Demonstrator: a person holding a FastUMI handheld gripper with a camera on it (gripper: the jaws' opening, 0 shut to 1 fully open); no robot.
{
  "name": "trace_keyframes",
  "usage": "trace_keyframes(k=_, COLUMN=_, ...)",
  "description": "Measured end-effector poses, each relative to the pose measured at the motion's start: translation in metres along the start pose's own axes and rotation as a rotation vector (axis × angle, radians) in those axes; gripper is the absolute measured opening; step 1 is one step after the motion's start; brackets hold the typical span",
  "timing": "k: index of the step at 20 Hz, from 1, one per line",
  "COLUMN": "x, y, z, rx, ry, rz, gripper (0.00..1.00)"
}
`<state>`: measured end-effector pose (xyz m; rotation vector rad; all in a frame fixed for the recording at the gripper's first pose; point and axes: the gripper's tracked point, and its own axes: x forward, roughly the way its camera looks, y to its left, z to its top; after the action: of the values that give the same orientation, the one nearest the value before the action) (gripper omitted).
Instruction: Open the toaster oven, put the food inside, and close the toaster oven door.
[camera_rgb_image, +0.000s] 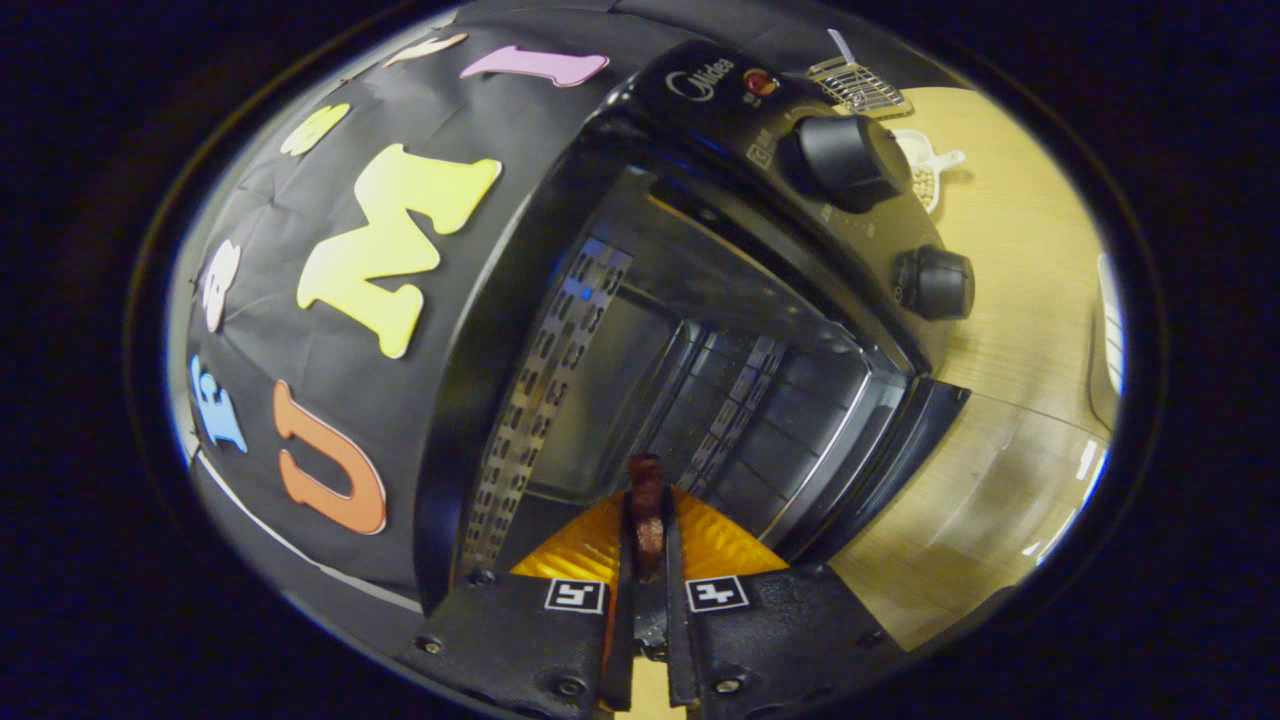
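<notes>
Pinched between the two fingers of my gripper (647, 520) was a thin reddish-brown piece of food (646, 500), its top end poking out just above the fingertips, both fingers pressed against it. Directly beyond the fingers stood the toaster oven (700, 330) with its door down and cavity open, the perforated side wall (545, 390) visible, two knobs (845, 160) on its control panel. I saw a wooden table (1010, 300) beside it, bearing a small white scoop (925, 175)
</notes>
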<state>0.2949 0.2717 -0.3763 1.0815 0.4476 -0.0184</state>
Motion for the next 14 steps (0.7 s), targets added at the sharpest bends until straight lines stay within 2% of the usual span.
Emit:
trace_keyframes(k=3, x=0.000, y=-0.012, z=-0.002, rx=-0.129, ry=0.021, rz=-0.060, gripper=0.19)
trace_keyframes(k=4, x=-0.001, y=-0.013, z=-0.003, rx=-0.182, ry=0.025, rz=-0.073, gripper=0.25)
trace_keyframes(k=9, x=0.001, y=-0.020, z=-0.003, rx=-0.421, ry=0.039, rz=-0.155, gripper=0.38)
trace_keyframes(k=11, x=0.001, y=-0.029, z=0.002, rx=-0.550, ry=0.046, rz=-0.196, gripper=0.48)
trace_keyframes(k=12, x=0.000, y=-0.028, z=0.003, rx=-0.612, ry=0.037, rz=-0.197, gripper=0.62)
trace_keyframes(k=13, x=-0.006, y=-0.031, z=0.009, rx=-0.674, ry=0.026, rz=-0.221, gripper=0.65)
trace_keyframes(k=14, x=-0.010, y=-0.033, z=0.009, rx=-0.718, ry=0.029, rz=-0.225, gripper=0.75)
